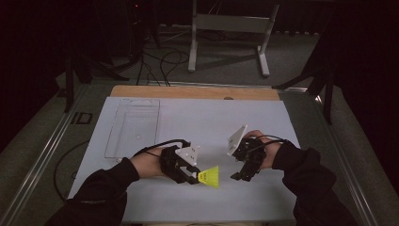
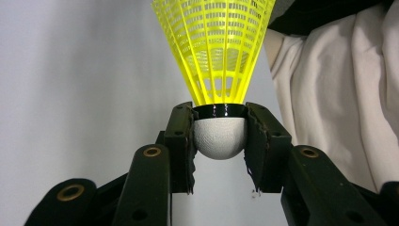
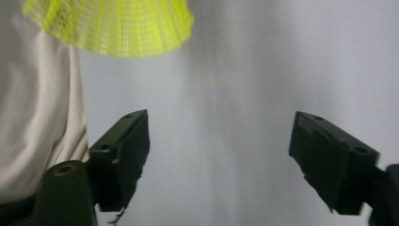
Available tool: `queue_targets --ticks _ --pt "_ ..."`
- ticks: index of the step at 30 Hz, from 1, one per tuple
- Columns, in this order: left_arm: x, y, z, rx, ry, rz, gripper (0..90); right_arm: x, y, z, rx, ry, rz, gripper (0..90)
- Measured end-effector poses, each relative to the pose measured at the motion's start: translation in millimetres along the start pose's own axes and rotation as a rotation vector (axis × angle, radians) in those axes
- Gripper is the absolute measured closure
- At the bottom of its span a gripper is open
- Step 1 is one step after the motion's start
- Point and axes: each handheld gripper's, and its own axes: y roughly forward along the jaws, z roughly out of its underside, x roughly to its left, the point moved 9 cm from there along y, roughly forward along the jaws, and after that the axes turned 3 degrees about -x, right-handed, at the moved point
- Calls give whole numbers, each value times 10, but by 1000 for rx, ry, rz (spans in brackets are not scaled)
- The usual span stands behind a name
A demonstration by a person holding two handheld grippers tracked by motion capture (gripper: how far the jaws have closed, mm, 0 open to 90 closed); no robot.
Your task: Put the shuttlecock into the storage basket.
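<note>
A yellow plastic shuttlecock (image 1: 210,177) with a white cork head (image 2: 220,137) is held by my left gripper (image 1: 194,178), whose jaws are shut on the cork just below the black band. Its skirt (image 2: 214,47) points away from the gripper, toward the right hand. My right gripper (image 1: 237,176) stands a short way right of the skirt, apart from it, jaws open with nothing between them. In the right gripper view the skirt's rim (image 3: 113,26) sits at the top left, beyond the open fingers (image 3: 123,155).
A clear plastic tray (image 1: 134,127) lies at the left rear of the white mat (image 1: 197,122). A wooden strip (image 1: 195,92) edges the table's far side. A pale garment (image 2: 339,94) hangs close at the near edge.
</note>
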Motion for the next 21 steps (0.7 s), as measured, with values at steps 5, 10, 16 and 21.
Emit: queue_targets --ticks 5,10,16,21 --pt "40 -163 74 -6 -44 -14 656 -40 -29 41 -54 72 25 165" --pt "77 -291 129 -11 -61 -35 655 -39 -67 41 -119 78 17 133" --pt "133 -478 210 -19 -89 -55 656 -71 -112 58 -205 99 38 103" --pt "179 -641 342 -12 -124 -68 655 -68 -200 91 -312 132 52 102"
